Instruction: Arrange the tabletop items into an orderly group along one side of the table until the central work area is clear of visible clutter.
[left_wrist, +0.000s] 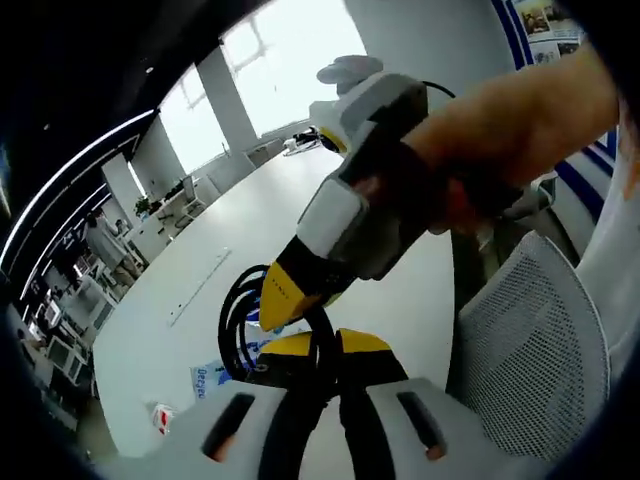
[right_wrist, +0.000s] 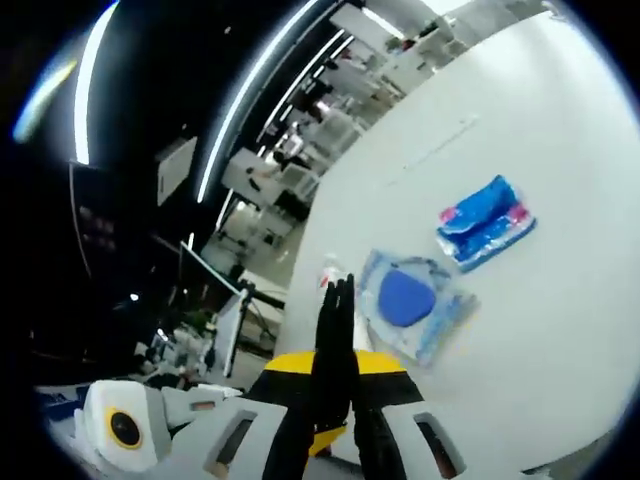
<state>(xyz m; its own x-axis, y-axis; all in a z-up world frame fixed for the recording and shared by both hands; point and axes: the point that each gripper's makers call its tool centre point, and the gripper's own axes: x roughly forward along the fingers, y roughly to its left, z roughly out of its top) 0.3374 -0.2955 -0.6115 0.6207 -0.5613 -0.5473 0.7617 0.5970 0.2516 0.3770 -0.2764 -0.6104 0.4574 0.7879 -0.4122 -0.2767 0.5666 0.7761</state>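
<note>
We noted the white table (left_wrist: 300, 230) running from the lower left to the upper centre of the left gripper view, and taking up the right half of the right gripper view.

In the left gripper view the right gripper (left_wrist: 285, 300) came in from the upper right, gripped by a person's hand (left_wrist: 520, 130), its yellow-tipped jaws pointing down to frame centre. Behind it, at the right edge, stood a white mesh chair (left_wrist: 530, 340).

The left gripper (left_wrist: 325, 345) rose from the bottom of its own view. A black cable loop (left_wrist: 240, 320) lay just left of centre, and its strands ran down between the left jaws. The jaws looked drawn in on it, but we could not tell whether they actually pinched it.

In the right gripper view the right gripper's black fingers (right_wrist: 338, 330) stood pressed together at lower centre, with nothing between them.

Right of centre in that view lay a clear packet with a blue round insert (right_wrist: 410, 300), near the fingertips. Further to the upper right lay a blue wrapped pack (right_wrist: 487, 222). A small red-and-white item (left_wrist: 161, 416) sat at the lower left of the left gripper view.

We judged the step to be gathering the cable. To do it well, we would keep the loop coiled while carrying it to the table edge, and open the right jaws before reaching for the packet.
</note>
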